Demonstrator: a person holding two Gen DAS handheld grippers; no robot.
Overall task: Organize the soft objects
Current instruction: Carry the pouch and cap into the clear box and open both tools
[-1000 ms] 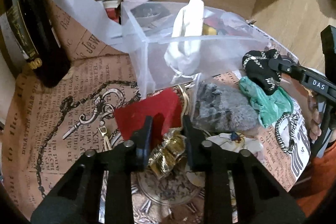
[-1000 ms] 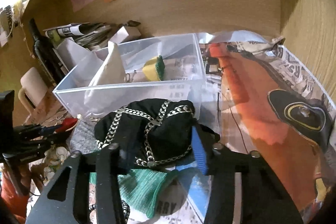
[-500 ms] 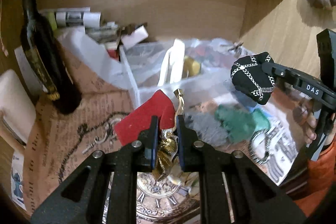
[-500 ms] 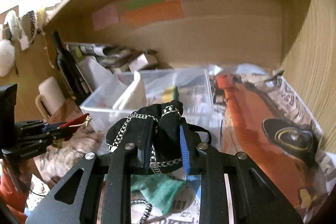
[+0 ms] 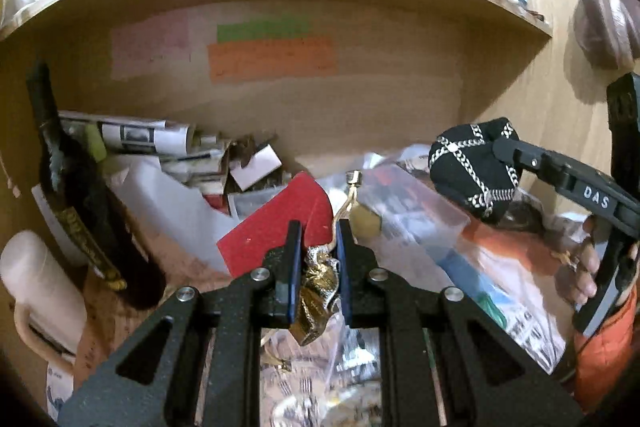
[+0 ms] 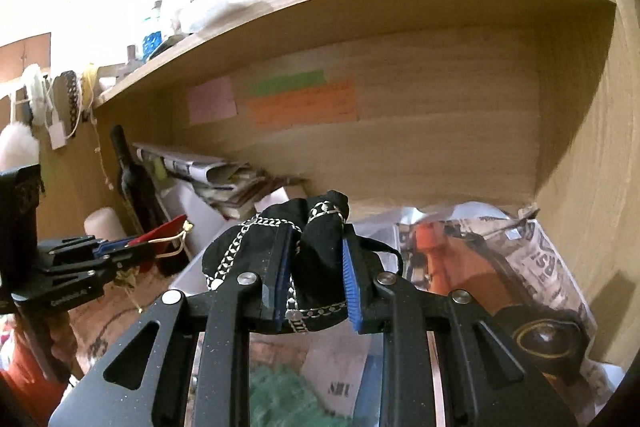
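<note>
**Black pouch and gold pouch both held up over the clear bin**

Black pouch point(image 6: 276, 259) with the silver chain pattern is pinched in the right gripper point(image 6: 314, 279) — blue pads pressed into the bunched fabric, its bulk bulging out to the left of the left finger, a thin black loop hanging off the right side. Left gripper point(image 5: 316, 267) is clamped on a crumpled gold pouch point(image 5: 318, 287); the red card point(image 5: 276, 227) and a gold cord with a metal tip stick up past its fingertips, rest of the fabric dangling below the pads.

Key relation: the clear plastic bin point(image 5: 436, 223) sits ahead of and below both grippers, pushed against the back wall of the wooden shelf point(image 6: 440, 131). From the left wrist view the right gripper's load hangs over the bin's right part; the left gripper is nearer the bin's front left corner. My read — both loads need to go forward and down into the bin, right hand is better lined up.

Around it:
- dark wine bottle point(image 5: 84, 227) and a white mug point(image 5: 36, 287) on the left, close to the left gripper's path
- rolled newspapers point(image 5: 152, 143) and a white plastic bag behind the bin's left side
- green knitted item point(image 6: 288, 395) lies on the newsprint liner below the right gripper, not yet picked

Risks: dangling cord or loop could snag the bin rim; bin contents are blurred, can't tell free space.
</note>
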